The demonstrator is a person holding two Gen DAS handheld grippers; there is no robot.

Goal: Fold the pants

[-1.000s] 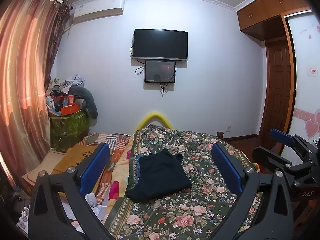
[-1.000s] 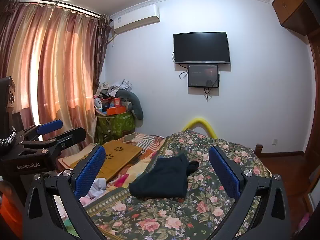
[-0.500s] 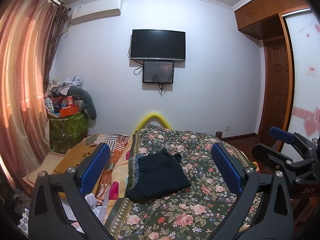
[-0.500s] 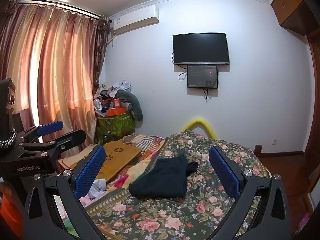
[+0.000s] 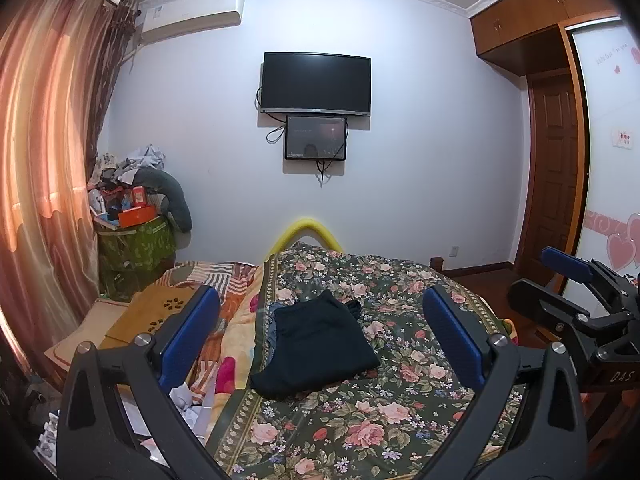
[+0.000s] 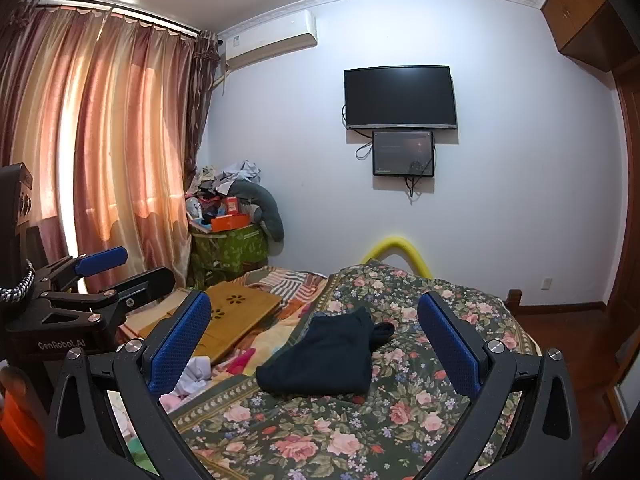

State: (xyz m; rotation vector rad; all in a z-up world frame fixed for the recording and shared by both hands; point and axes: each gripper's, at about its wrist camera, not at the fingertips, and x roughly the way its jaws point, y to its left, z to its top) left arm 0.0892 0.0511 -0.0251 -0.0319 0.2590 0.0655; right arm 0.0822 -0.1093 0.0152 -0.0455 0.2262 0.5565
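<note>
A: Dark navy cloth, folded into a compact stack: those are your pants (image 5: 316,344), lying on the floral bedspread (image 5: 400,396) at about twelve o'clock from both of your tools, near the spread's left border.

B: And my claws?

A: Your left gripper (image 5: 326,336) stands wide apart, blue pads (image 5: 188,332) bare, nothing between them. Your right gripper (image 6: 316,340) is spread just as wide and holds nothing either. Both hang above the near end of the bed, well apart from the pants.

B: What sits around the pants?

A: At ten o'clock from them, a wooden lap tray (image 6: 236,316) lies on a striped, multicoloured quilt (image 5: 224,276). At eight o'clock, crumpled white and pink cloth (image 6: 192,376) lies just beside the spread's border. At twelve o'clock, beyond the bed, a yellow foam arch (image 5: 306,230) rises against the wall, below a television (image 5: 316,82) and a smaller screen (image 5: 315,138).

B: Anything between me and the pants?

A: Only open bedspread. In the left view, your right tool shows at three o'clock; in the right view, your left tool shows at nine o'clock, in front of the curtain (image 6: 100,140). A green box heaped with clutter (image 6: 228,244) stands in the corner.
</note>
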